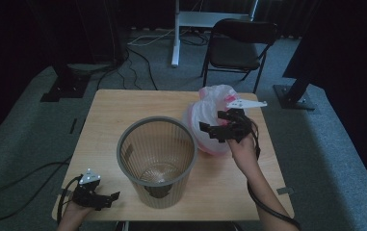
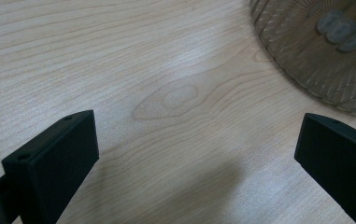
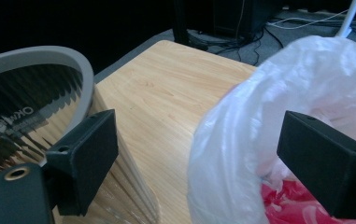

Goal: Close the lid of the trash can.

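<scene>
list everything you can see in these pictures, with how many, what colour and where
Waste basket: one, grey, slatted, upright at table centre, nothing visible inside.
Plastic bag: one, translucent white over pink-red, on the table right of the basket.
Table: one, light wood.
Folding chair: one, black, on the carpet behind the table.
Desk leg: one, white, far floor.
Stand bases: two, black, either side of the table.
Left gripper: black, jaws open, near the table's front-left corner.
Right gripper: black, jaws open, at the bag.
</scene>
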Motion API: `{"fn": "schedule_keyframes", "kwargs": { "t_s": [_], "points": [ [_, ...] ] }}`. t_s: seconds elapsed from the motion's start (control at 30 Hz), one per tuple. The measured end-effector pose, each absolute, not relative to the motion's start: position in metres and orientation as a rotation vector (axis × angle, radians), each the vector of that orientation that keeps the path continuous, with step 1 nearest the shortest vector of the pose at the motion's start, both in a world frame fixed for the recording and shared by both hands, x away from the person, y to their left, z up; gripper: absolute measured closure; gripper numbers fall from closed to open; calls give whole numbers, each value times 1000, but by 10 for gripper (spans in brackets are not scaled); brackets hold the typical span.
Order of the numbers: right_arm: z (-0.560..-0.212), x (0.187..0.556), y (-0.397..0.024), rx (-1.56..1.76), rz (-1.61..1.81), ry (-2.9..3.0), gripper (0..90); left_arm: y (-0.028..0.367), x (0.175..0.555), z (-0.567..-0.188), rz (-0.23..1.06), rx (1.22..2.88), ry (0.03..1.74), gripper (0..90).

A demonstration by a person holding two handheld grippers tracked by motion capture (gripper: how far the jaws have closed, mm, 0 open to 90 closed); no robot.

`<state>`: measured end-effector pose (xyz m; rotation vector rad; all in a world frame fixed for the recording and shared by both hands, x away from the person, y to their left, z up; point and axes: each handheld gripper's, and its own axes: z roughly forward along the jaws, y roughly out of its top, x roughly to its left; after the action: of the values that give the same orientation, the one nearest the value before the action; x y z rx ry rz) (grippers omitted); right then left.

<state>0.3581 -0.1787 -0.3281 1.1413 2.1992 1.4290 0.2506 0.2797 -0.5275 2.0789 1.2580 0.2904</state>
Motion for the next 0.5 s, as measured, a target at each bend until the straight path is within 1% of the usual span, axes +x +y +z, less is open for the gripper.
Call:
{"fn": "schedule_keyframes", "kwargs": {
  "t_s": [0.5],
  "points": [
    [-343, 347, -205, 1197, 1412, 2130, 118, 280, 251, -527, 291, 2085, 1255, 0]
  ]
}}
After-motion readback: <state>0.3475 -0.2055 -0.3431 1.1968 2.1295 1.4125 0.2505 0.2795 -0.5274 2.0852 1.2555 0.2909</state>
